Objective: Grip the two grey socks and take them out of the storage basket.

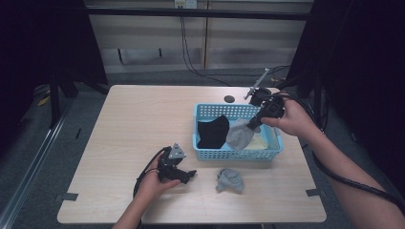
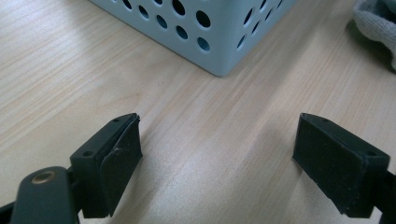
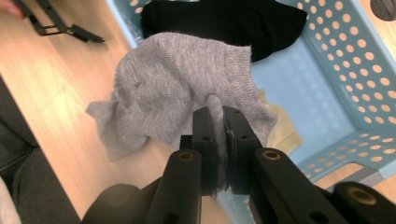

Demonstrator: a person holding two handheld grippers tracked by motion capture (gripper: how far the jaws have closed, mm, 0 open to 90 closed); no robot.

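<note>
A light blue basket [image 1: 203,110] stands right of the table's middle. Over its inside hangs a grey sock [image 1: 241,135], pinched at its edge by my right gripper [image 1: 253,123]. In the right gripper view that gripper [image 3: 218,116] is shut on the grey sock [image 3: 187,79], above the basket [image 3: 364,70]. A black sock [image 1: 212,132] and a pale yellow cloth [image 1: 261,142] lie in the basket. A second grey sock [image 1: 230,180] sits crumpled on the table in front of it. My left gripper [image 1: 188,175] rests low on the table beside that sock, its jaws wide open [image 2: 217,149] and holding nothing.
The basket's near corner [image 2: 219,42] is just ahead of the left gripper, with the loose sock [image 2: 378,23] off to the right. A round black grommet [image 1: 229,99] and a metal clamp stand [image 1: 258,87] sit at the table's far edge. Bare tabletop [image 1: 133,124] spreads to the left.
</note>
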